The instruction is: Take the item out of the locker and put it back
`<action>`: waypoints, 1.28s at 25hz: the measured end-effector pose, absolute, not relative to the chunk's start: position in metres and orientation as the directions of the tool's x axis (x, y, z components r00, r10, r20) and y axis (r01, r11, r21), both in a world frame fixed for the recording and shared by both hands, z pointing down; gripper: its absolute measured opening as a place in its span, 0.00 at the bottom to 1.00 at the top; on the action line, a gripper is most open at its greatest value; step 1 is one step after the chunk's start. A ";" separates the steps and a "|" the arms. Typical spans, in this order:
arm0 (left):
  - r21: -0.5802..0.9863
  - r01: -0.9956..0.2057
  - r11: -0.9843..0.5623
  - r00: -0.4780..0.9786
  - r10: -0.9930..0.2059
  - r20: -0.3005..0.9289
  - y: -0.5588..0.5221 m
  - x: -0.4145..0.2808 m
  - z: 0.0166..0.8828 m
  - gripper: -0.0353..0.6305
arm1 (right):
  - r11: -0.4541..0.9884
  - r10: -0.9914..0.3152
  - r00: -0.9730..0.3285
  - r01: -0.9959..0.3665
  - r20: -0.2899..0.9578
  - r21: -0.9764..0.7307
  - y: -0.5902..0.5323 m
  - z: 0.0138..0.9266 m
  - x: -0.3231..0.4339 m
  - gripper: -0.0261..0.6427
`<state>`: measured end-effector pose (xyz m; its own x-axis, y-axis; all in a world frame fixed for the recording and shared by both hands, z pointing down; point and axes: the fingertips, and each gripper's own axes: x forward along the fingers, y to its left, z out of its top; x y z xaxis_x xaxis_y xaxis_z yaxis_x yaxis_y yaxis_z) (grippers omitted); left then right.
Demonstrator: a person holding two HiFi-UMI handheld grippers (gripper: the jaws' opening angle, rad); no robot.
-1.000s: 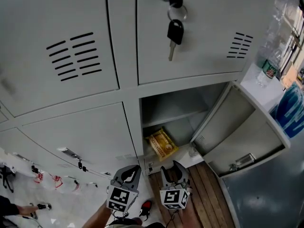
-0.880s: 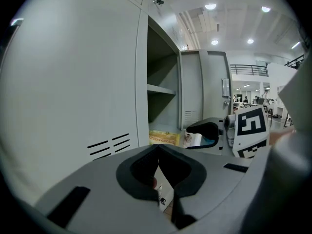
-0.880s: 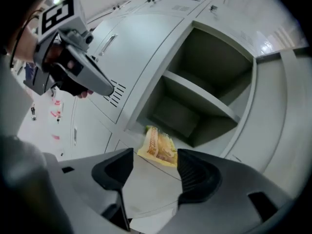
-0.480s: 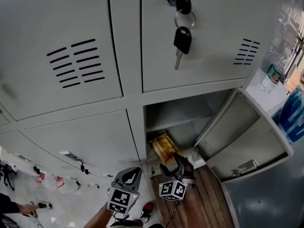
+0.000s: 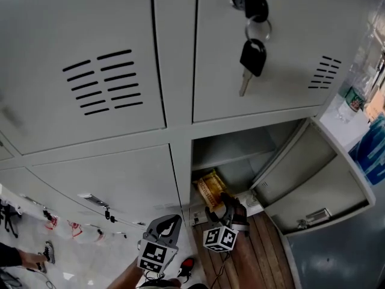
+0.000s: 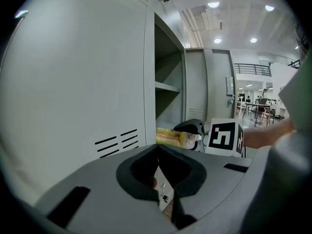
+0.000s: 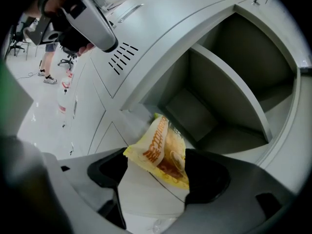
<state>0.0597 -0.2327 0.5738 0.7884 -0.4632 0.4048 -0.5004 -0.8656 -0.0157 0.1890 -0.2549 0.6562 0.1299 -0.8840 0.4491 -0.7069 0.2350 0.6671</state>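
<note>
The yellow snack packet (image 5: 209, 188) is lying on the floor of the open locker compartment (image 5: 240, 155), under its shelf, toward 6 o'clock in the head view. The right gripper (image 5: 222, 207) is reaching at the packet's near end from 6 o'clock, while the left gripper (image 5: 169, 221) is hanging at 7 o'clock, before a closed door.

In the left gripper view, its jaws are sitting drawn together on nothing, and the packet (image 6: 170, 137) is showing past them toward 12 o'clock.

In the right gripper view, the jaws have just been opening and are standing wide. The packet (image 7: 163, 152) is lying loose between them, toward 6 o'clock.
</note>
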 end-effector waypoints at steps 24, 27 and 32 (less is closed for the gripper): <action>-0.008 -0.498 -0.867 0.803 -0.465 0.373 -0.236 0.050 0.560 0.09 | 0.213 -0.851 0.196 -0.720 0.488 0.660 -0.242 0.641 0.190 0.24; -0.012 -0.494 -0.869 0.812 -0.466 0.352 -0.235 0.052 0.551 0.09 | 0.174 -0.851 0.209 -0.755 0.482 0.633 -0.240 0.630 0.195 0.22; -0.034 -0.479 -0.877 0.826 -0.464 0.319 -0.233 0.054 0.535 0.09 | 0.089 -0.873 0.226 -0.799 0.433 0.595 -0.231 0.601 0.197 0.19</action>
<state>0.0543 -0.2327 0.5352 0.8265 -0.4641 0.3187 -0.4795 -0.8769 -0.0337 0.1975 -0.2307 0.6014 0.2259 -0.8726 0.4331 -0.7988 0.0885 0.5950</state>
